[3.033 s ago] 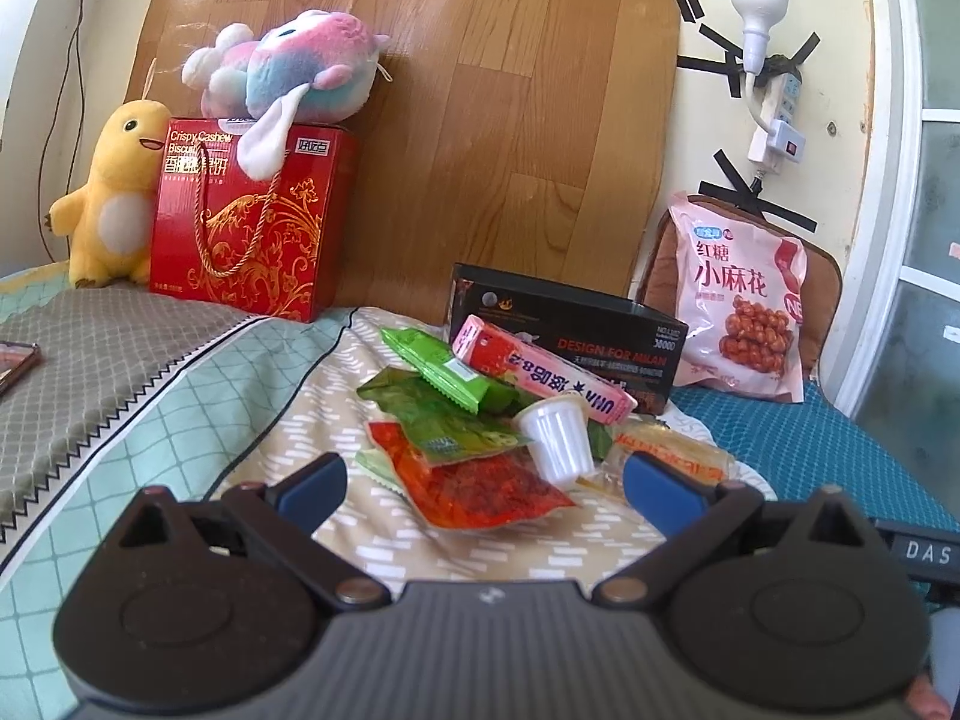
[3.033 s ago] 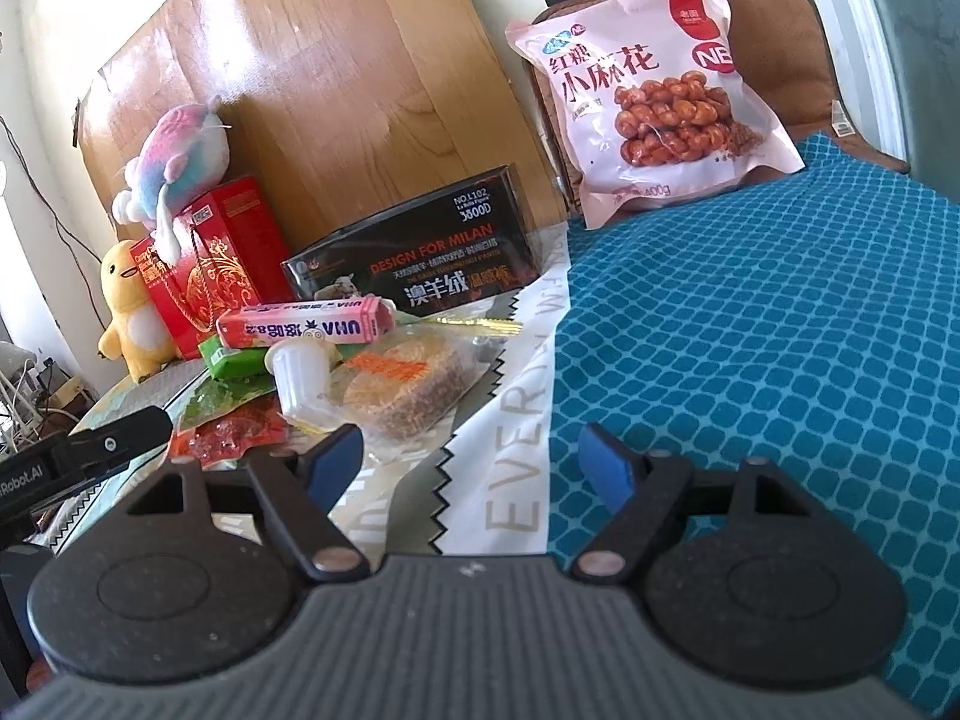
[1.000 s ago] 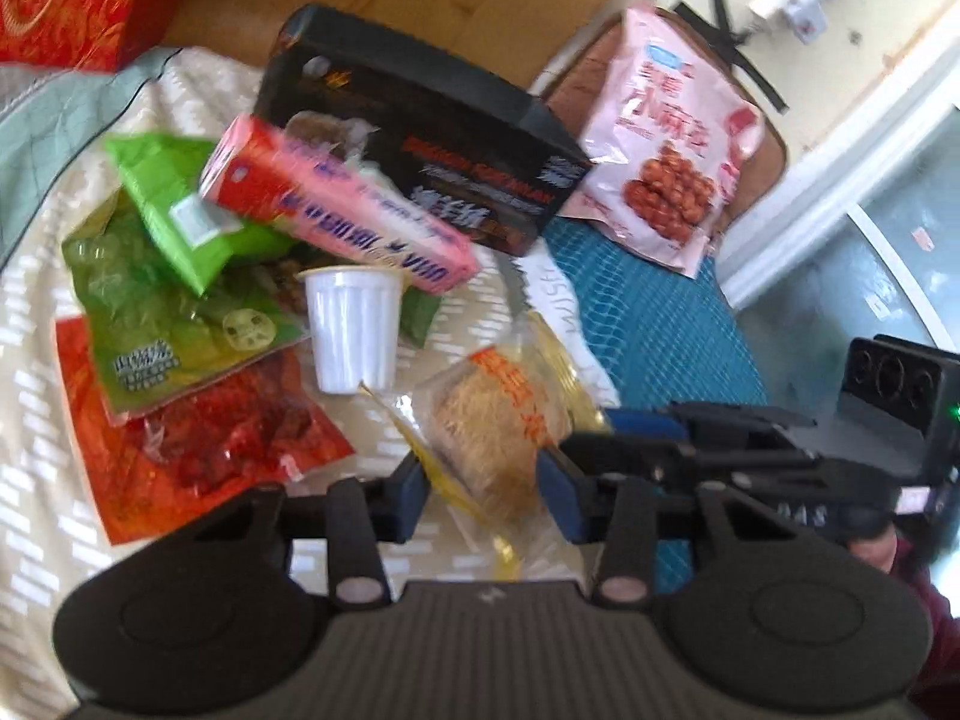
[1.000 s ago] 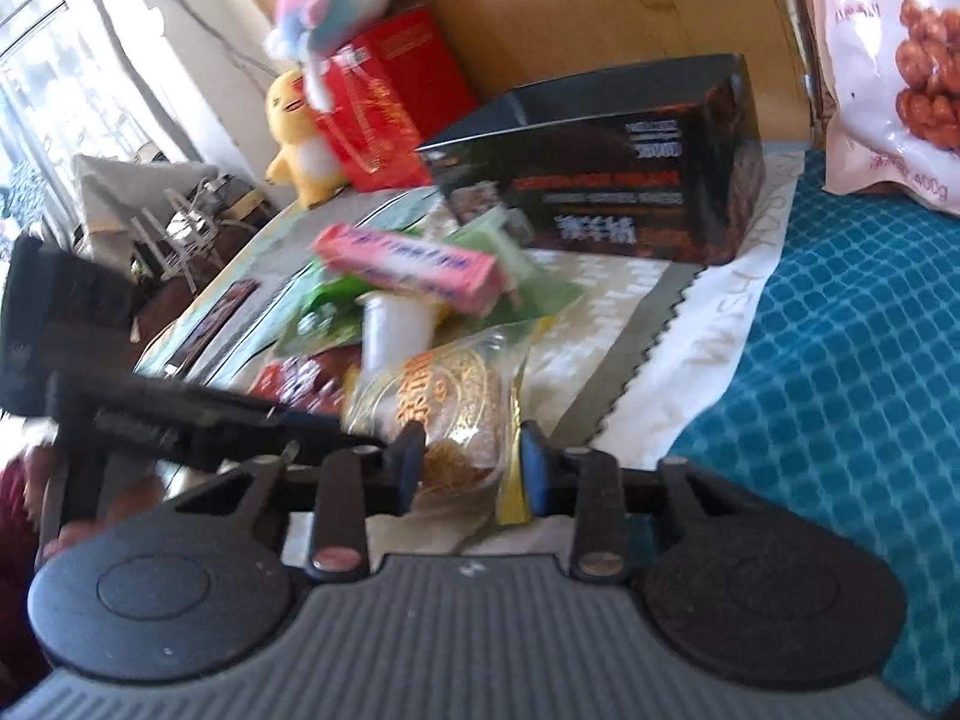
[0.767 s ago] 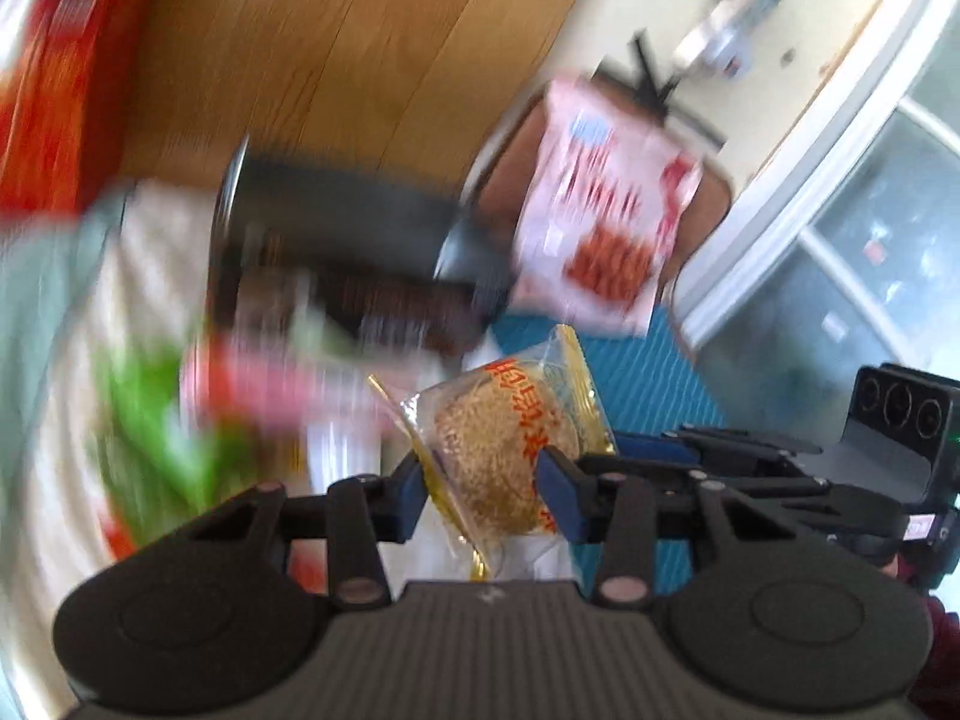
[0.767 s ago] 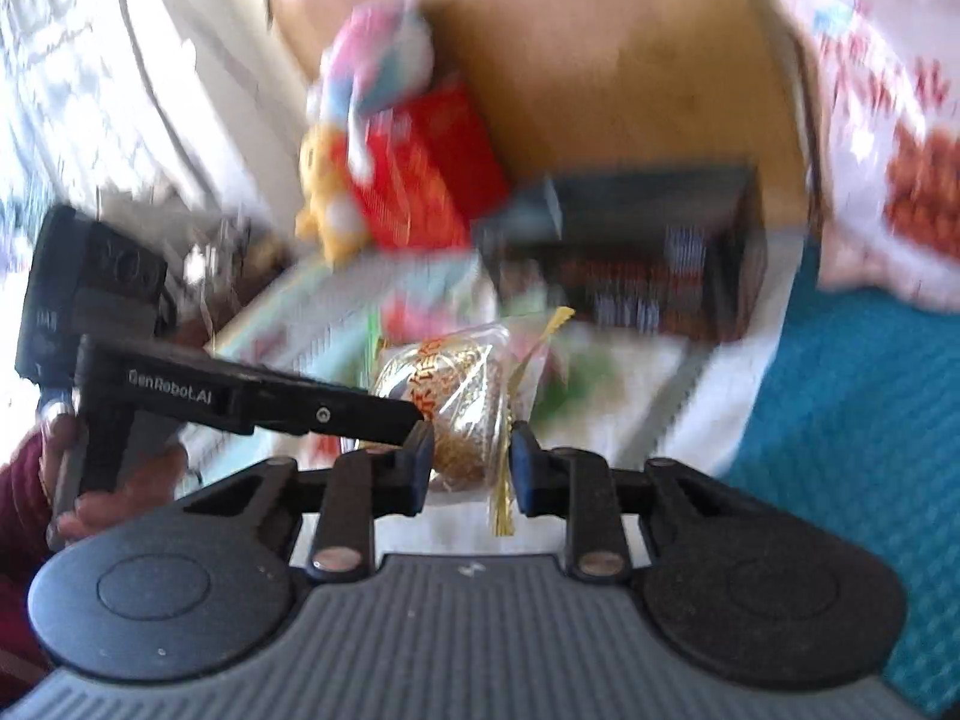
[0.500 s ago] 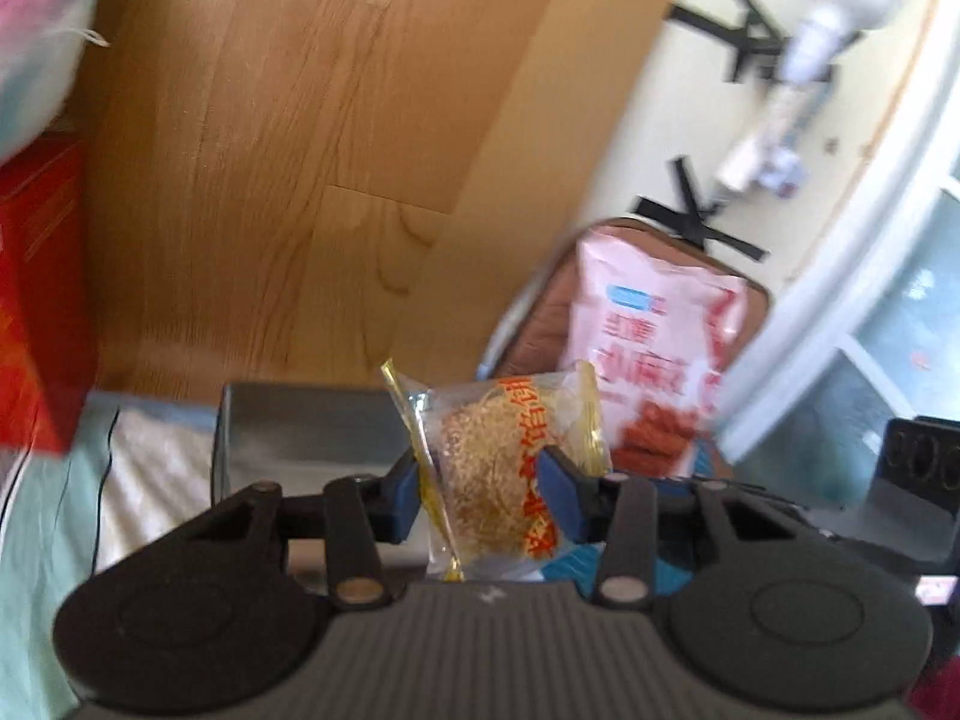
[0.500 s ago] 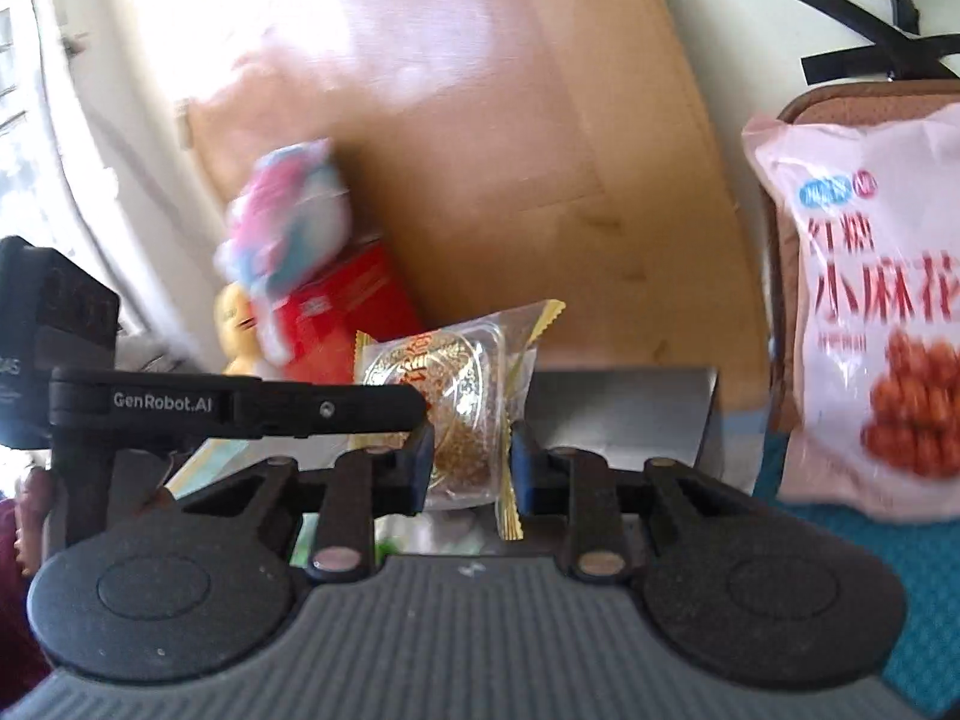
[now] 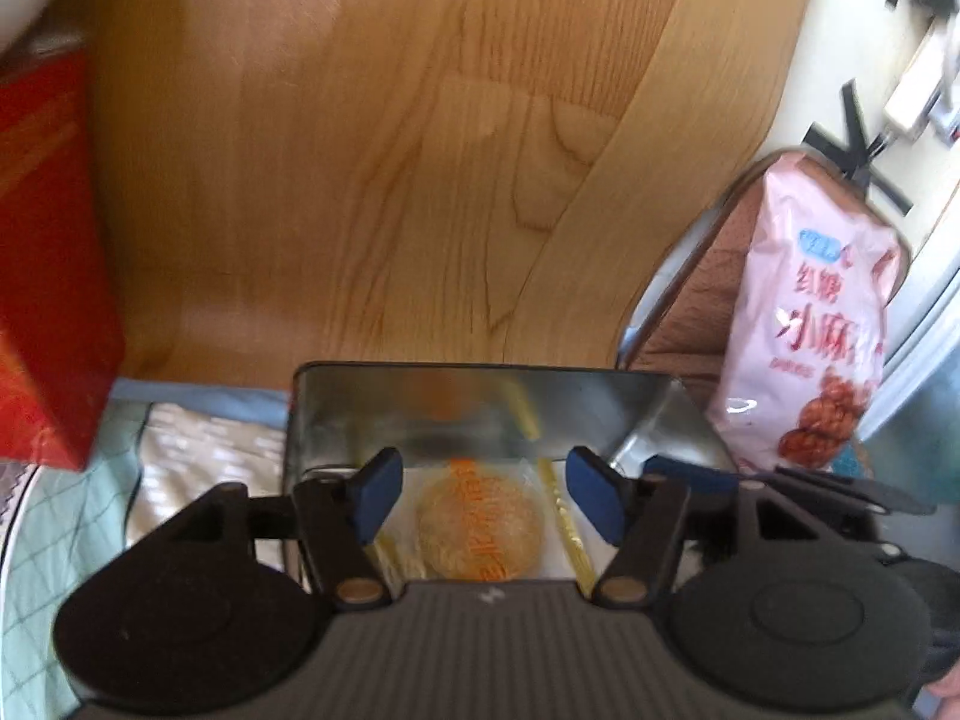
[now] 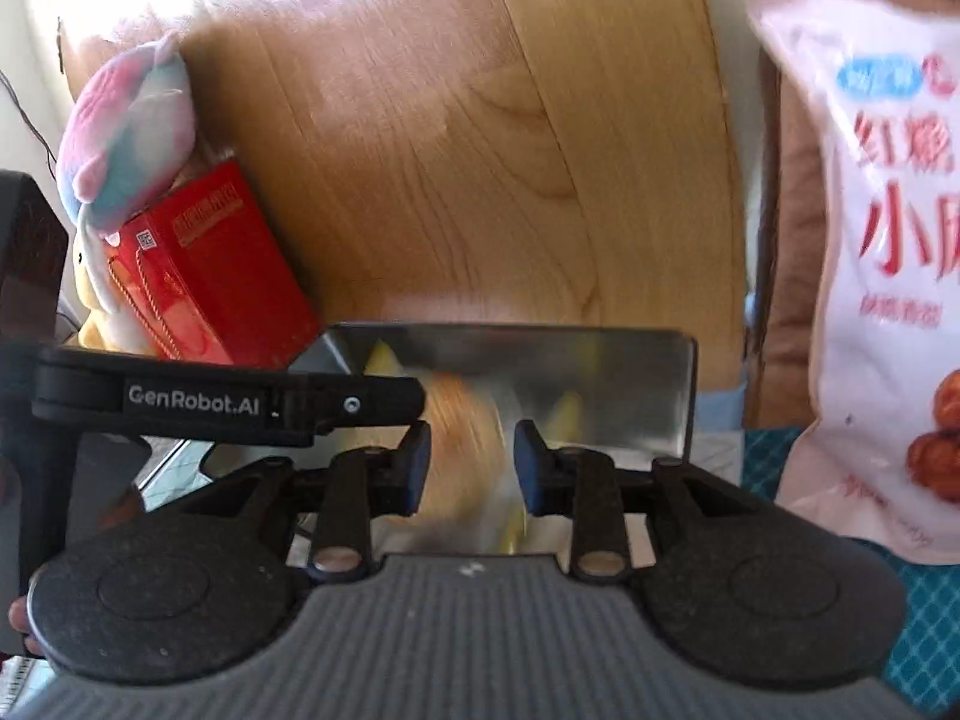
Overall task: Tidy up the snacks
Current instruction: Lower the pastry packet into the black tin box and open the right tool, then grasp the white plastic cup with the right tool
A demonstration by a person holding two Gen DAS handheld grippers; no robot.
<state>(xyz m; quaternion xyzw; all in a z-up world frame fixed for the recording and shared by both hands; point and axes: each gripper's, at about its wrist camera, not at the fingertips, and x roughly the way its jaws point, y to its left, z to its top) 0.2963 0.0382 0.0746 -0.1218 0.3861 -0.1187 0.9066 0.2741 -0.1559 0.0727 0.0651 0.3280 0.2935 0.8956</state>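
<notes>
**Snack packet over open box, both grippers above it**

Left wrist view: the left gripper (image 9: 483,495) has its jaws spread, just been opening; the round snack packet (image 9: 480,525) lies flat between them inside the silver-lined box (image 9: 474,405), pads clear of it on both sides, so released. This view alone shows the packet sharp, with orange print and yellow side seals. Right of the box, the right gripper (image 9: 690,468) pokes in as a thin blue-tipped finger.

Right wrist view: the packet (image 10: 465,450) is only an orange-yellow smear between the right gripper (image 10: 471,465) pads; jaws narrow, just opened a little. Cannot tell whether they are gripping it. This view alone shows the pastel plush (image 10: 129,132) left of the box, sitting on the red gift box (image 10: 210,276), with a yellow plush partly hidden behind. The left gripper's arm, marked GenRobot.AI, crosses in front of the box's left corner and blocks it.

Around the box, left to right: red gift box (image 9: 48,264), wood-grain board (image 9: 390,150) behind, pink snack bag (image 9: 810,336) leaning on a brown cushion (image 9: 678,312).

Counts: two grippers, one packet, one silver-lined box, one red gift box, one pink bag, two plush toys.
</notes>
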